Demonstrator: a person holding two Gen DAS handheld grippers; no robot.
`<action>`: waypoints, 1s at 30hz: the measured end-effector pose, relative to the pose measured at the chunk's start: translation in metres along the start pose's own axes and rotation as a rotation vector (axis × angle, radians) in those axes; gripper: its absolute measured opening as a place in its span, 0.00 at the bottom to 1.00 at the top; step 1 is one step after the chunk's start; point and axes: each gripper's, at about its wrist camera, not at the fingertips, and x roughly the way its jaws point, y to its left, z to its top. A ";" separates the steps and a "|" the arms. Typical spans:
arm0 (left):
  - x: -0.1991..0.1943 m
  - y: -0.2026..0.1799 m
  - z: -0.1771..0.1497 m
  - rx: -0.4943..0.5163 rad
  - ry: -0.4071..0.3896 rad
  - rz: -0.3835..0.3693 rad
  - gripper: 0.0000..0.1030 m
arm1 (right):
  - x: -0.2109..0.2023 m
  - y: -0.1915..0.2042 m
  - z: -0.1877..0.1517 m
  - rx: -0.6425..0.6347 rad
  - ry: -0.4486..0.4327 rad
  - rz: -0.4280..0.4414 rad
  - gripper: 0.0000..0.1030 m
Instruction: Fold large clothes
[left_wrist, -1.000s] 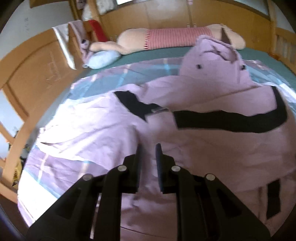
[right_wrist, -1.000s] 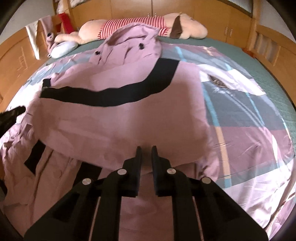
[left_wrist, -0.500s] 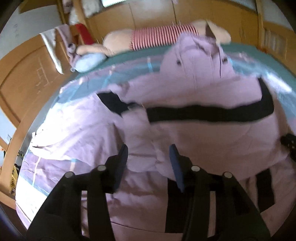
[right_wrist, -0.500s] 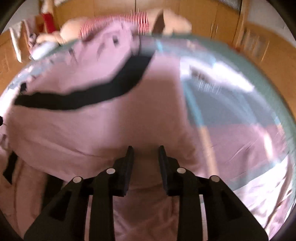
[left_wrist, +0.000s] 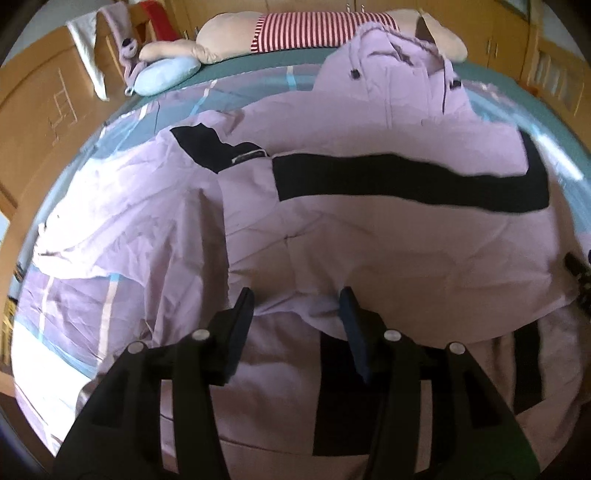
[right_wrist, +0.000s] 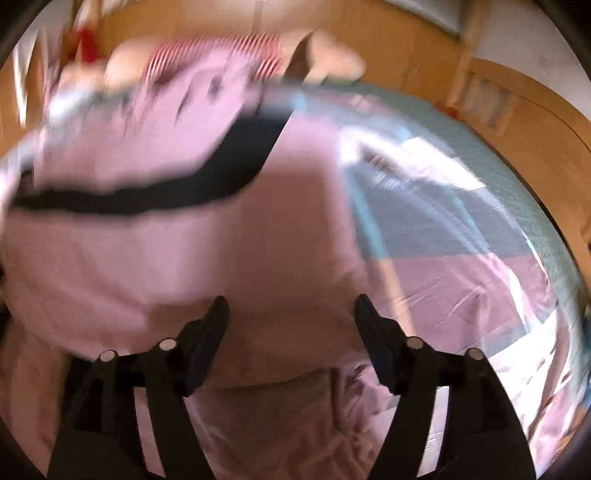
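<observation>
1. Between your left gripper (left_wrist: 295, 301) fingers lies only slack cloth: the jaws have just been opening, stand apart, and no pad presses on the folded edge of the lilac jacket (left_wrist: 369, 243) that runs crosswise just ahead of the tips.
2. Your right gripper (right_wrist: 290, 308) is the same story. Its jaws have just been opening, now wider than the left's, released, with the rounded fold edge passing between and just beyond the fingers (right_wrist: 216, 325) but not pinched. That view is smeared by motion, so fine detail is uncertain.
3. Beneath both sets of tips, nearer you than the fold, sits the lower layer of the jacket with its black panels (left_wrist: 340, 387). The upper layer has been laid over it.
4. Beyond the fingers, the jacket's long axis runs straight away from you toward the hood (left_wrist: 391, 62); the black band (left_wrist: 406, 177) crosses it from side to side. I judge that the next fold takes a side in, or the hood end down.
5. Left of your left fingers a loose sleeve (left_wrist: 122, 221) sprawls out over the patterned bedsheet (left_wrist: 66, 302); your left hand is the nearer one to it. Right of your right fingers the sheet is bare.
6. Farthest off, past the hood, a striped plush toy (left_wrist: 317, 31) and a pale blue cushion (left_wrist: 166, 74) lie along the head of the bed. Both sit clear of the jacket body, though the hood touches or nearly touches the toy.
</observation>
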 end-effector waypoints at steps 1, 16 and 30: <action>-0.001 0.002 -0.001 -0.016 -0.001 -0.009 0.51 | -0.008 0.000 0.003 0.006 -0.041 0.005 0.73; 0.005 0.001 -0.007 -0.042 0.053 0.016 0.87 | 0.039 0.023 -0.012 -0.101 0.176 -0.014 0.90; 0.024 -0.004 -0.018 -0.011 0.162 -0.013 0.95 | 0.036 0.039 -0.014 -0.139 0.124 -0.009 0.89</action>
